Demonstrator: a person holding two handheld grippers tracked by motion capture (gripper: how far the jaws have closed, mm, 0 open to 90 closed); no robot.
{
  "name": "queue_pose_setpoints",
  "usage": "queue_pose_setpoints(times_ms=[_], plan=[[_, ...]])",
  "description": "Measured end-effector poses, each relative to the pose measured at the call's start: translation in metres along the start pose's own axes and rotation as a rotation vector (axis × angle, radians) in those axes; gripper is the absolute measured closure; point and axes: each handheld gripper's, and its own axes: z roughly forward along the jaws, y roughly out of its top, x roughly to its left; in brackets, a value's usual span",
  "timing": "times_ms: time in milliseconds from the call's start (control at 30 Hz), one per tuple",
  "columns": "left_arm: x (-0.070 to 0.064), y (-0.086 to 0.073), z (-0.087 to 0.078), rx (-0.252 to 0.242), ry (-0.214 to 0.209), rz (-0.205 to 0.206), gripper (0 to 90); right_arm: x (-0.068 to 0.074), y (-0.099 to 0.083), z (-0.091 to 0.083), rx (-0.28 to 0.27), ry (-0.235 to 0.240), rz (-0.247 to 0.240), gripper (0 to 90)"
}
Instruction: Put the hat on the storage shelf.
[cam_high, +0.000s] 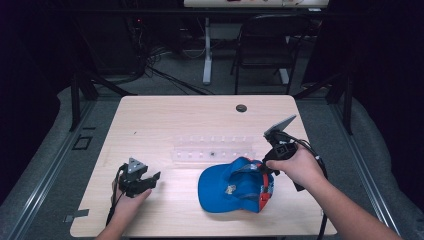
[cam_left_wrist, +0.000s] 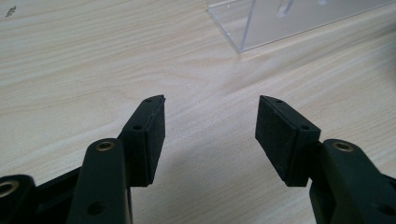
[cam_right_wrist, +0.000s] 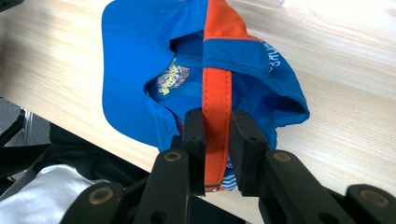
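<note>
Near the table's (cam_high: 150, 115) front edge lies a blue cap (cam_high: 232, 186), upside down. My right gripper (cam_right_wrist: 217, 135) pinches its orange strap (cam_right_wrist: 216, 100). My left gripper (cam_left_wrist: 210, 133), jaws spread wide, rests well apart, beside a clear rack (cam_left_wrist: 280, 21).

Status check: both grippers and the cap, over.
Right gripper shut on cap's orange strap. Left gripper open over bare table. Clear rack behind blue cap.
</note>
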Motion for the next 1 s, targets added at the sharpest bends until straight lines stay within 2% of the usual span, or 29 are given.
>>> queue_pose_setpoints(times_ms=[33, 100, 200, 233, 267, 467, 567, 600, 667, 1000], plan=[[0.000, 0.000, 0.000, 0.001, 0.000, 0.003, 43.1, 0.000, 0.001, -0.003, 0.014, -0.002, -0.011, 77.6], [-0.001, 0.000, 0.000, 0.001, -0.002, -0.001, 43.1, 0.004, 0.002, -0.006, 0.002, 0.001, 0.009, 77.6], [0.000, 0.000, 0.000, 0.002, -0.002, 0.001, 43.1, 0.008, 0.005, -0.012, 0.011, -0.003, 0.010, 77.6], [0.000, 0.000, 0.000, 0.001, -0.001, -0.001, 43.1, 0.007, 0.007, -0.014, 0.026, -0.002, -0.002, 77.6], [0.000, 0.000, 0.000, 0.002, -0.002, -0.001, 43.1, 0.009, 0.007, -0.016, 0.014, -0.005, 0.009, 77.5], [0.000, 0.000, 0.000, 0.006, -0.006, 0.002, 43.1, 0.018, 0.013, -0.029, 0.021, -0.021, -0.004, 77.6], [0.000, 0.000, 0.000, 0.006, -0.007, 0.002, 43.1, 0.023, 0.016, -0.034, 0.017, -0.027, 0.007, 77.7], [0.000, 0.000, 0.000, 0.006, -0.007, 0.002, 43.1, 0.024, 0.017, -0.037, 0.035, -0.024, -0.008, 77.7], [0.000, 0.000, 0.000, 0.009, -0.007, 0.003, 43.1, 0.027, 0.018, -0.039, 0.023, -0.024, 0.002, 77.7], [-0.001, 0.000, 0.000, 0.007, -0.007, 0.002, 43.1, 0.037, 0.026, -0.056, 0.023, -0.034, -0.009, 77.7]])
